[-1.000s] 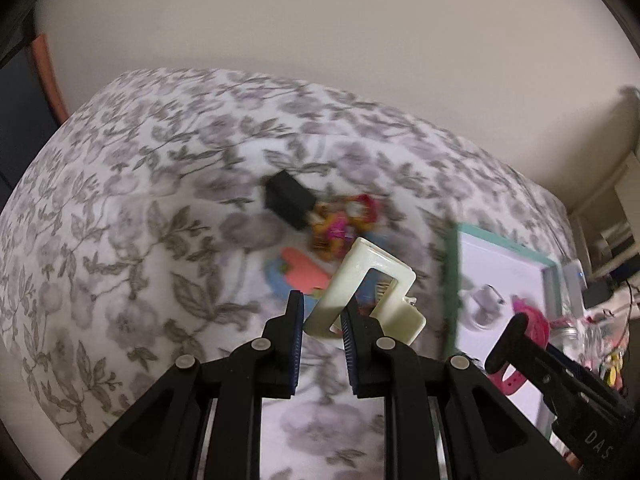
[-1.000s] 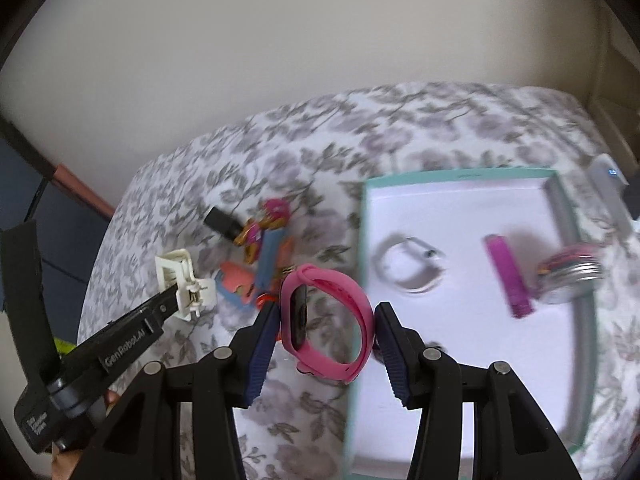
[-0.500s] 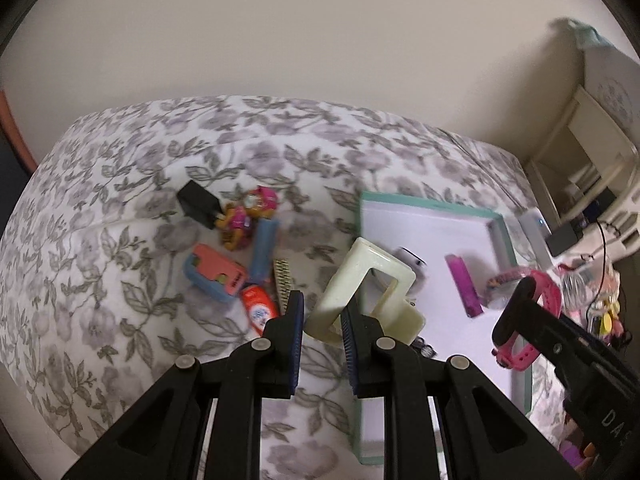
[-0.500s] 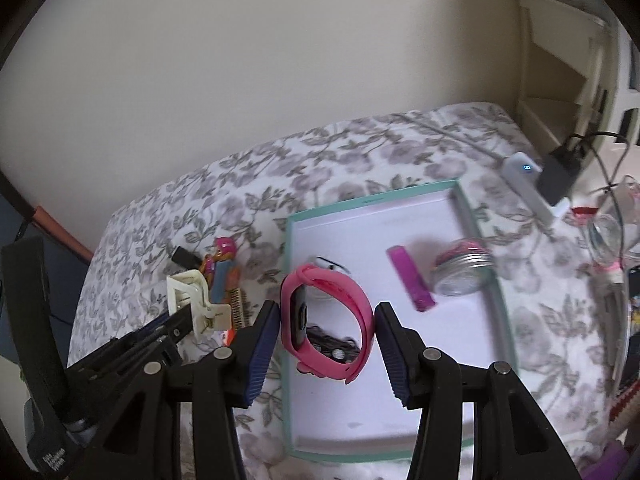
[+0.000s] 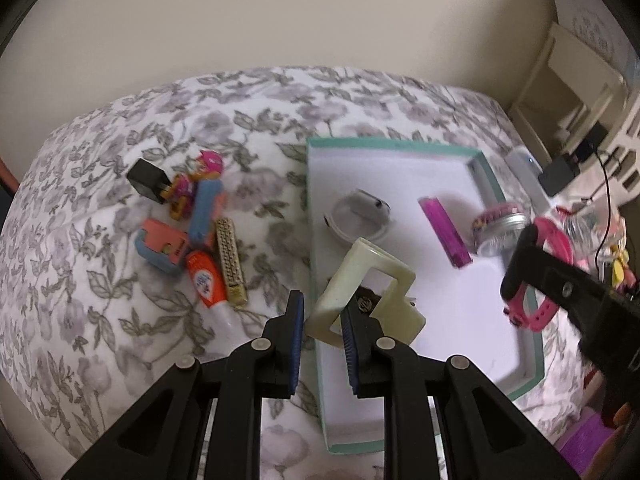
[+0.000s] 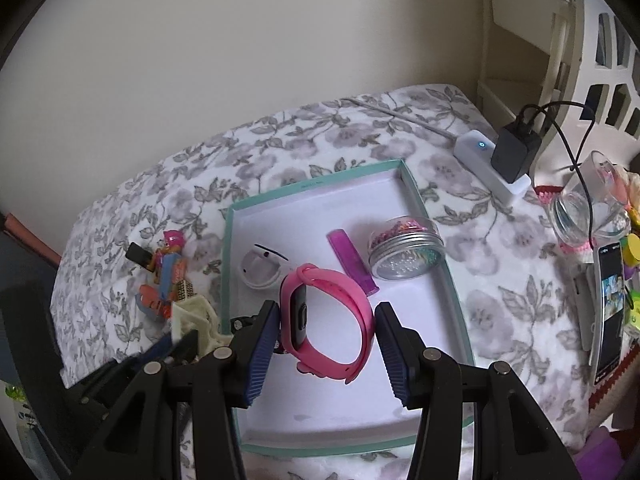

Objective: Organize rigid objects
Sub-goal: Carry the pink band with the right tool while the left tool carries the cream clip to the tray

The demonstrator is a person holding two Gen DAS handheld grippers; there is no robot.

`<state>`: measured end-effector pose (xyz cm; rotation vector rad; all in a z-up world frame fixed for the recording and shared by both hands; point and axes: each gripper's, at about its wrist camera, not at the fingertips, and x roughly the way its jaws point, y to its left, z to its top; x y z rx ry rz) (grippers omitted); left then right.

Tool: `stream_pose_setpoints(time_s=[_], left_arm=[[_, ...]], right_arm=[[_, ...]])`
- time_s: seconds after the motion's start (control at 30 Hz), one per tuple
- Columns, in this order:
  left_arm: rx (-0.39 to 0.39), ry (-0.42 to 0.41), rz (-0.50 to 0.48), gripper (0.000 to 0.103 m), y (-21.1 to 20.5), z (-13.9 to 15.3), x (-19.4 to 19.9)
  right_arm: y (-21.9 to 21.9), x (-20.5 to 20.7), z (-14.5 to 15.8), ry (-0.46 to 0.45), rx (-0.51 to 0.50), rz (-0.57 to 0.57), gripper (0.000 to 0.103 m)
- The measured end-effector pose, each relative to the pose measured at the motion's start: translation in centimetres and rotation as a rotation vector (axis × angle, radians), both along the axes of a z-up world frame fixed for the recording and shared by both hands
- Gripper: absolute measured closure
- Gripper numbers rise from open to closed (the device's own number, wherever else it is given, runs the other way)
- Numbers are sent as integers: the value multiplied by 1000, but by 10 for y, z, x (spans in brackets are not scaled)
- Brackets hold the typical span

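My left gripper (image 5: 322, 312) is shut on one leg of a cream plastic bracket (image 5: 396, 318) and holds it above the near-left part of a teal-rimmed white tray (image 5: 392, 146). The right wrist view has my right gripper (image 6: 326, 320) shut on a pink watch band (image 6: 340, 284), hanging over the tray (image 6: 312, 184). Inside the tray lie a white band (image 5: 360, 216), a purple lighter (image 5: 444, 232) and a metal-lidded jar (image 5: 500, 228). A small black thing lies half hidden under the bracket.
Left of the tray on the floral cloth is a pile: black charger (image 5: 146, 180), pink toy figure (image 5: 208, 162), blue and pink cases, orange tube (image 5: 204, 280), gold lighter (image 5: 230, 260). Right of the tray stand a power strip with adapter (image 6: 492, 168), a glass jar (image 6: 592, 208) and a phone (image 6: 610, 304).
Both grippers have carried their loads to the right, from beside the pile to over the tray. The grips have not changed.
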<state>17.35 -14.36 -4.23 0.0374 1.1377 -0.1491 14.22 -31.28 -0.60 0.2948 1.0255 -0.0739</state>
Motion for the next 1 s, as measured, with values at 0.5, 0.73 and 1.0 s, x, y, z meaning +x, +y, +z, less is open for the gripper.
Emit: stream_pose_setpoints(time_s=[0.5, 0.73, 1.0], left_arm=[[27, 64, -55, 83, -19, -21, -7], [61, 109, -90, 83, -31, -37, -8], [94, 131, -103, 83, -35, -47, -8]], right_arm=[[-9, 4, -24, 78, -18, -18, 51], [-9, 15, -73, 223, -15, -1, 51], [-7, 16, -94, 275, -15, 4, 50]])
